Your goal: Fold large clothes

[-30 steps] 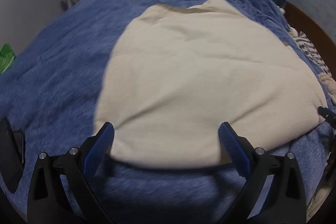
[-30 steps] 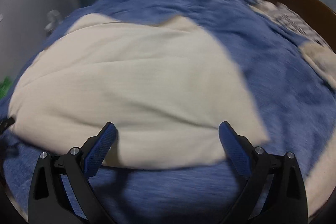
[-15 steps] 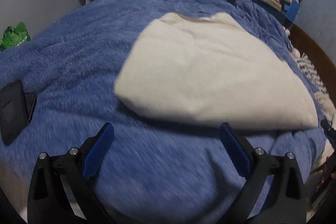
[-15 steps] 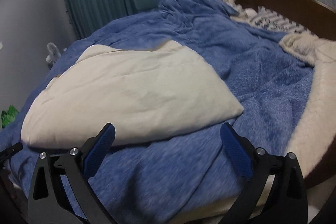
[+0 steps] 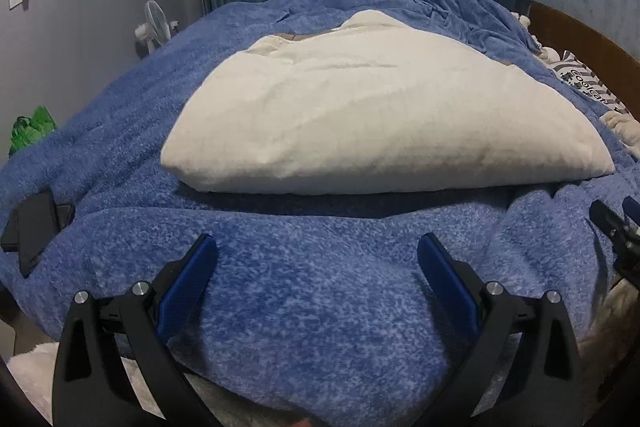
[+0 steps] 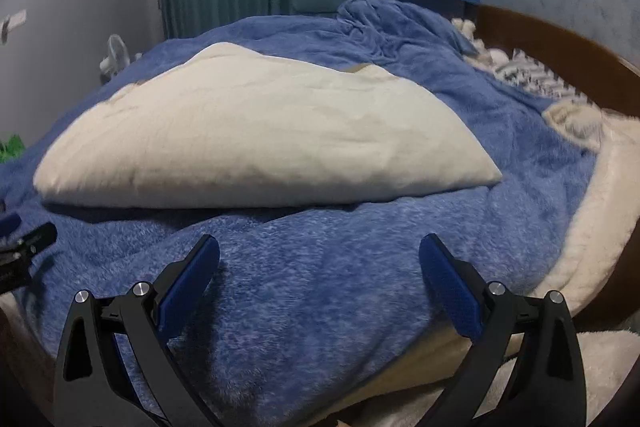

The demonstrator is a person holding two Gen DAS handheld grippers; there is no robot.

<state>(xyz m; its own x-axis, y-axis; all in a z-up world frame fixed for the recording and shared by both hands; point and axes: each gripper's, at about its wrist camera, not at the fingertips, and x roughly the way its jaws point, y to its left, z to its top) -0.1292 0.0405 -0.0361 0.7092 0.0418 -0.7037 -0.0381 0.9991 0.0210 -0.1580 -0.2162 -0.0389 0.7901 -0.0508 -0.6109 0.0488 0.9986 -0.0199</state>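
cream garment [image 6: 256, 131] folded on blue blanket [image 6: 320, 287]

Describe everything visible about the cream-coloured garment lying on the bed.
The cream-coloured folded garment is a large, plain, soft cloth with light wrinkles across its top. It lies flat, folded into a broad rounded slab with a thick doubled near edge, and a tan lining strip peeks out at its far edge. It rests on the fuzzy blue blanket, toward the bed's middle. Nothing else touches it: the left hand-held gripper and the right hand-held gripper are both open and short of its near edge.
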